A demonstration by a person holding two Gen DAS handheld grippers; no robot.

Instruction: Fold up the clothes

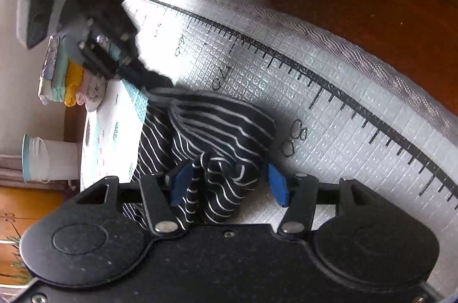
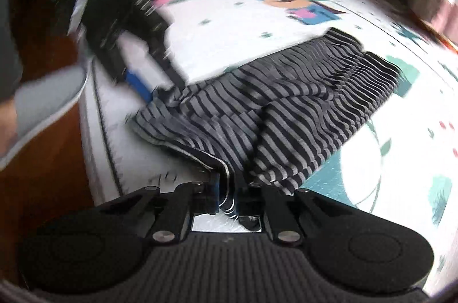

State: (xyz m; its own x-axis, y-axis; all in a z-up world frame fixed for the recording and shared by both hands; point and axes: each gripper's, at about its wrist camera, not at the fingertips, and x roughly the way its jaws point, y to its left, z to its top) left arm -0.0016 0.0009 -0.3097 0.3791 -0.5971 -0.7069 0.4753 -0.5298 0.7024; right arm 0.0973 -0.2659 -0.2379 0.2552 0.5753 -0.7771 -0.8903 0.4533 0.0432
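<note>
Lying rumpled on the mat (image 1: 357, 137) — black garment (image 1: 211, 131), thin white stripes.

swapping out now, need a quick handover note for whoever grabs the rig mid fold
Left tongs: open, bunched cloth between the blue pads, not pinched.
Right tongs: shut on the hem of the striped garment.
Garment lies crumpled on the printed mat, near the ruler-marked edge.
Folded stack sits at the far side.
Done: one edge gripped. Left: grip with the left tongs, spread, fold, stack.
</note>
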